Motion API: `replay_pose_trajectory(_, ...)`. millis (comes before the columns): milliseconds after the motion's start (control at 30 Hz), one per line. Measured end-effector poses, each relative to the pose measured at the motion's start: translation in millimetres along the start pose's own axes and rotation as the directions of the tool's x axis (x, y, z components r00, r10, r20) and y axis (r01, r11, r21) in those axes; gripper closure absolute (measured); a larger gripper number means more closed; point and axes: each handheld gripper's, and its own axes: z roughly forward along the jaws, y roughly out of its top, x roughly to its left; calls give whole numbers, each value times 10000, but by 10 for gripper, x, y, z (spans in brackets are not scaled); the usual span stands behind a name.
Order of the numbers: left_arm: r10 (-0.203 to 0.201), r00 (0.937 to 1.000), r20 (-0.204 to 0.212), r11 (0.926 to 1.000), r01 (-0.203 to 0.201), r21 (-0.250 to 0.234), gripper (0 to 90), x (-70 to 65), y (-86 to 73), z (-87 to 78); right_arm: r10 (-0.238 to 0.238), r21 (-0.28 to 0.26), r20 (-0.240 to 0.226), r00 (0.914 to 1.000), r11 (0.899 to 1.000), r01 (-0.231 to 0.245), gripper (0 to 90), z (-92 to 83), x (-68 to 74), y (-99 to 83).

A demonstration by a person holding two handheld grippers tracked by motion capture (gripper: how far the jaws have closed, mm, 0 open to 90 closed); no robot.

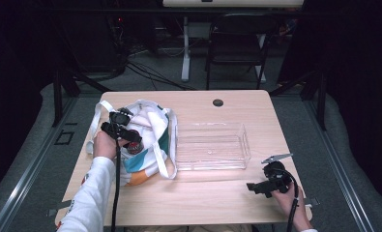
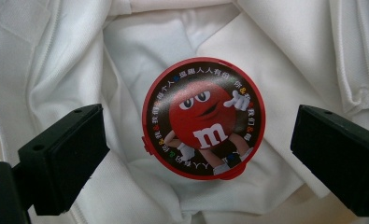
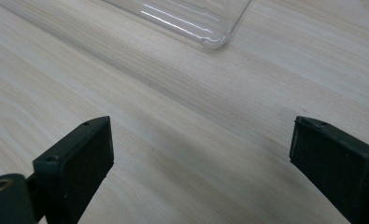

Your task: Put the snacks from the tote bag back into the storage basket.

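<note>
A round red candy tin, its lid printed with a red cartoon figure, lies inside a white cloth bag. My left gripper is open, one black jaw on each side of the tin with a gap to both pads. From above, the left gripper reaches into the bag at the table's left, where the tin peeks out. My right gripper rests near the front right edge, open over bare wood, with nothing between its jaws.
A clear plastic tray sits in the middle of the wooden table, right of the bag; its corner shows ahead of the right gripper. A round cable hole is at the far edge. A black chair stands beyond the table.
</note>
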Motion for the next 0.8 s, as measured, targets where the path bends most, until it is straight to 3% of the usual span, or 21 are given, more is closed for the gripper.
replay_pose_trajectory(367, 59, 9994, 331, 9992, -72, 396, 85, 20, 23, 67, 0, -11, -22, 10000, 10000, 0, 60, 1, -3, 2)
replay_pose_trajectory(800, -208, 9979, 610, 9970, 162, 753, 157, 46, 44, 179, 6, -57, 1, 10000, 10000, -6, 63, -5, -3, 3)
